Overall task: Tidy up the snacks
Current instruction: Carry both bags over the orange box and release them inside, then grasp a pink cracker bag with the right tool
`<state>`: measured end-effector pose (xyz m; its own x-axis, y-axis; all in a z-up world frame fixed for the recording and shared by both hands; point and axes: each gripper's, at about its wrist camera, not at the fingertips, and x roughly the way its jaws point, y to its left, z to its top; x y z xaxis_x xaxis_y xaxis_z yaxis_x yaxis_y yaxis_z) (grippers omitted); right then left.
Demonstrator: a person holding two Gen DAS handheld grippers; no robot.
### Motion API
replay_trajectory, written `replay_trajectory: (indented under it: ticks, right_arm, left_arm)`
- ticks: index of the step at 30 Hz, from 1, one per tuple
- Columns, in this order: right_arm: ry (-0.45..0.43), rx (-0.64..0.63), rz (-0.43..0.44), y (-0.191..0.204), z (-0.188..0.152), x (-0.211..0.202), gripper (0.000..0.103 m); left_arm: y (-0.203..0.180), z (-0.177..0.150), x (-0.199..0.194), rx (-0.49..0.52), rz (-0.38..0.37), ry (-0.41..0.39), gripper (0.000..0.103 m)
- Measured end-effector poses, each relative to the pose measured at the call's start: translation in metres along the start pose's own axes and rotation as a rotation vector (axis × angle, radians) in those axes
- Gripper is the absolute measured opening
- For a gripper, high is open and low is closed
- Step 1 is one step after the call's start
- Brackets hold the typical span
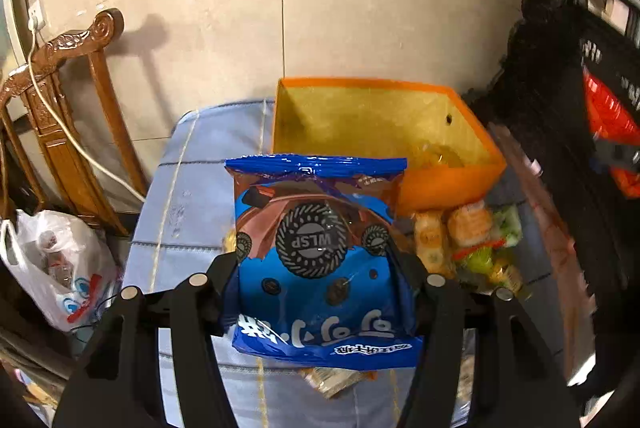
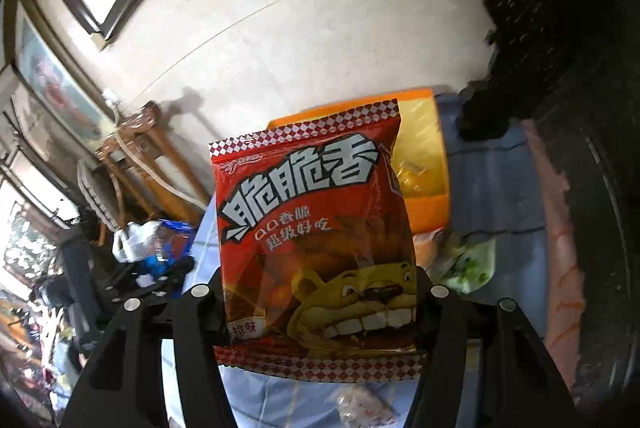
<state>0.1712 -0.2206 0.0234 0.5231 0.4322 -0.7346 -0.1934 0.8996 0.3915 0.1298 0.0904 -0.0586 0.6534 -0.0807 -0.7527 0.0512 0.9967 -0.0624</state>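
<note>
Left claw (image 1: 320, 268) is clamped on a blue cookie packet (image 1: 320, 260), one finger on each side of the bag, and it's holding it up off the surface with the print upside down to the camera. You can read "WLSP" on the big cookie graphic. Right claw (image 2: 320, 284) is doing the same thing with a red snack bag (image 2: 316, 232), the one with big white Chinese lettering and a grinning yellow bear near the bottom, gripped at both edges and standing upright.

Behind both bags sits an orange box (image 1: 448, 184) with a yellowish inside, open on top, and there's something gold and shiny lying in the bottom of it, too blurry to name. In the right wrist view the red bag covers a good chunk of the box's left part. Just in front of the box, on the right, is a little heap of small wrapped snacks (image 1: 468, 240), orange, yellow and green ones, resting on the pale blue checked cloth (image 1: 192, 212) that covers the worktop.

Off to the left past the cloth edge there's a carved wooden chair (image 1: 68, 100) with a white cable draped over it, and a white plastic shopping bag (image 1: 52, 264) on the floor near it. Wall behind is big beige tiles (image 1: 360, 8).
</note>
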Motion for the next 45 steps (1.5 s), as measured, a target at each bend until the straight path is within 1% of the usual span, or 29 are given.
replay_trajectory:
  ticks: [1,2,3,5,8,11,14,15,19,21,23,24,25,27,28,29,30,31,32,33,34,35,37,39,40,41,42,43,45]
  right_arm:
    - [-0.009,0.0,-0.016,0.001,0.004,0.0,0.06]
    - [-0.014,-0.001,-0.025,0.002,0.006,0.0,0.06]
    - [-0.02,-0.002,-0.027,0.003,0.008,0.0,0.06]
    - [-0.023,-0.005,-0.033,0.006,0.011,0.002,0.06]
    - [-0.023,-0.019,-0.026,0.01,0.014,0.005,0.06]
    - [-0.021,-0.039,-0.008,0.013,0.019,0.013,0.061]
    - [-0.018,-0.052,-0.005,0.013,0.029,0.024,0.061]
    - [-0.016,-0.051,-0.006,0.012,0.034,0.029,0.061]
    - [-0.002,-0.038,-0.07,-0.003,0.068,0.067,0.061]
    - [0.027,-0.021,-0.11,-0.012,0.083,0.088,0.061]
    - [0.054,-0.004,-0.136,-0.02,0.097,0.11,0.061]
    - [0.062,-0.004,-0.153,-0.023,0.102,0.119,0.061]
    - [0.07,-0.003,-0.17,-0.025,0.106,0.127,0.061]
    - [0.074,0.009,-0.165,-0.029,0.112,0.139,0.061]
    - [0.075,0.019,-0.16,-0.033,0.115,0.146,0.063]
    - [0.086,0.015,-0.163,-0.035,0.117,0.153,0.072]
    - [0.11,-0.004,-0.182,-0.038,0.118,0.163,0.096]
    - [0.122,-0.019,-0.204,-0.036,0.118,0.168,0.1]
    - [0.141,-0.042,-0.227,-0.037,0.115,0.173,0.099]
    - [0.159,-0.067,-0.235,-0.037,0.11,0.176,0.099]
    - [0.17,-0.093,-0.233,-0.038,0.103,0.177,0.099]
    - [0.175,-0.107,-0.237,-0.039,0.097,0.177,0.099]
    - [0.198,-0.143,-0.243,-0.032,0.078,0.173,0.099]
    - [0.217,-0.225,-0.191,-0.013,0.056,0.171,0.1]
    - [0.245,-0.301,-0.141,0.007,0.035,0.174,0.1]
    - [0.275,-0.345,-0.099,0.021,0.022,0.177,0.1]
    - [0.324,-0.4,-0.028,0.04,0.002,0.186,0.099]
    - [0.356,-0.422,0.014,0.053,-0.01,0.195,0.099]
    - [0.419,-0.446,0.069,0.075,-0.029,0.218,0.099]
  left_arm:
    - [0.004,0.007,-0.002,-0.02,-0.041,0.001,0.057]
    - [0.007,0.014,-0.005,-0.031,-0.066,-0.003,0.057]
    - [0.008,0.02,-0.009,-0.023,-0.052,-0.014,0.057]
    - [0.007,0.03,-0.017,0.021,0.002,-0.047,0.057]
    - [0.01,0.037,-0.025,0.032,-0.011,-0.049,0.057]
    - [0.012,0.043,-0.023,0.044,0.036,-0.038,0.058]
    - [0.017,0.056,-0.008,0.005,0.045,-0.004,0.057]
    - [0.016,0.064,-0.002,0.001,0.059,0.001,0.057]
    - [0.008,0.093,0.029,0.017,0.109,0.008,0.058]
    - [0.002,0.11,0.051,0.019,0.161,0.022,0.058]
    - [-0.003,0.126,0.073,0.001,0.12,0.054,0.058]
    - [-0.006,0.131,0.081,-0.002,0.116,0.059,0.057]
    - [-0.01,0.136,0.087,0.005,0.122,0.058,0.058]
    - [-0.015,0.147,0.1,0.016,0.15,0.058,0.058]
    - [-0.016,0.149,0.104,0.012,0.151,0.062,0.058]
    - [-0.016,0.152,0.11,0.007,0.137,0.073,0.06]
    - [-0.019,0.154,0.116,0.021,0.13,0.091,0.066]
    - [-0.021,0.155,0.121,0.041,0.159,0.098,0.093]
    - [-0.022,0.154,0.124,0.064,0.22,0.086,0.099]
    - [-0.024,0.15,0.124,0.102,0.3,0.041,0.099]
    - [-0.023,0.146,0.125,0.129,0.333,0.025,0.099]
    - [-0.022,0.14,0.126,0.153,0.341,0.029,0.099]
    - [-0.01,0.125,0.127,0.156,0.317,0.074,0.099]
    - [0.01,0.105,0.122,0.112,0.304,0.11,0.099]
    - [0.02,0.094,0.119,0.087,0.294,0.128,0.099]
    - [0.033,0.081,0.116,0.056,0.282,0.149,0.099]
    - [0.042,0.068,0.112,0.023,0.281,0.168,0.099]
    - [0.052,0.054,0.109,-0.009,0.282,0.191,0.099]
    - [0.071,0.023,0.101,-0.071,0.277,0.241,0.099]
